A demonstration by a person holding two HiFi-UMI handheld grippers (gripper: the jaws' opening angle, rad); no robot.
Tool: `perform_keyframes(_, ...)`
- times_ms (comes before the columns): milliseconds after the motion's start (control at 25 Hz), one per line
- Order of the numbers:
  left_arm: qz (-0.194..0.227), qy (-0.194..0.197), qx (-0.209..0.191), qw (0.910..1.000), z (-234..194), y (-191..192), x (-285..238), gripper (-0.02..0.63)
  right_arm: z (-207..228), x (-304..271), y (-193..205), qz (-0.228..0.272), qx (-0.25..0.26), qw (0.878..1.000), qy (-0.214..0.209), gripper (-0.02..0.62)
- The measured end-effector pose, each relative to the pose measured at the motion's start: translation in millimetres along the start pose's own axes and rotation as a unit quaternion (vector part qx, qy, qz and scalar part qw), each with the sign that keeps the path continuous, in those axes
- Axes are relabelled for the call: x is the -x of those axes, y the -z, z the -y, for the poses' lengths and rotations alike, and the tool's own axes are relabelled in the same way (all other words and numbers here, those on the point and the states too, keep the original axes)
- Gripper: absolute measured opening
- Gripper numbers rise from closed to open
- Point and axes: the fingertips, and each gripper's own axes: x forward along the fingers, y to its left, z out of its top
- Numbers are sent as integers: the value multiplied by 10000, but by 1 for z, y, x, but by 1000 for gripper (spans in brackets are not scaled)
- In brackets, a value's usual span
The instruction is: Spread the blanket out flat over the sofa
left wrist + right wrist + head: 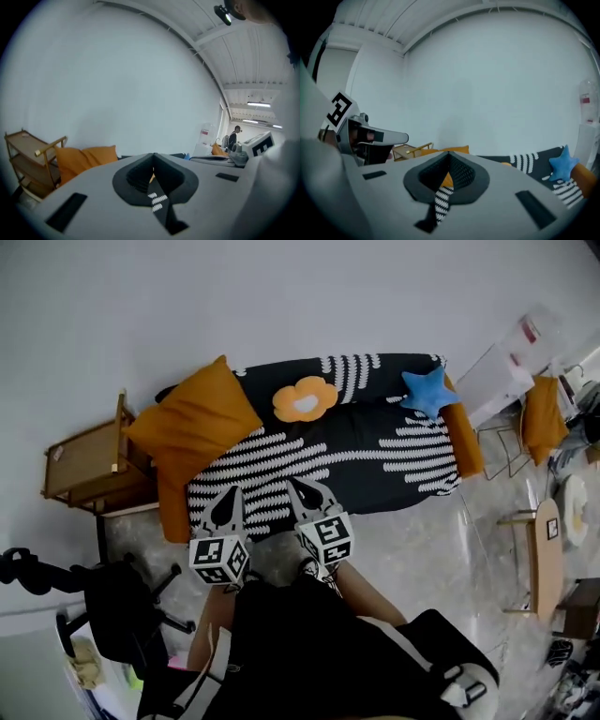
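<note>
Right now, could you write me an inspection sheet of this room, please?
Surface: sofa, draped with the blanket.
Job's things: the blanket is black with white stripes and covers most of the seat.
Clutter: orange cushion, flower cushion, blue star cushion on top.
Tongs: left tongs and right tongs each shut on the blanket's front edge.
Cables: nothing seen.
Surroundings: wooden cart and office chair at left, white wall behind.
</note>
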Motion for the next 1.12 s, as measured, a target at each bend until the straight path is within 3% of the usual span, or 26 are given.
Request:
perform_keyframes(200, 642, 204, -193, 9975, 7, -72, 24, 23, -18, 23, -72, 568, 242, 9978, 227, 8)
perform_keyframes(400, 1085, 568, -517, 9911, 27, -111, 37, 23, -16, 43, -119, 1131, 361, 9914, 545, 8)
perform_keyframes(720, 1189, 830, -711, 9869, 38, -126, 48, 23, -11, 70, -139, 1404, 468, 9846, 933, 8)
perform_keyframes(1120, 1247, 728, -609, 9876, 37, -131, 63, 23, -10, 87, -147, 1317, 816, 9825, 1033, 8)
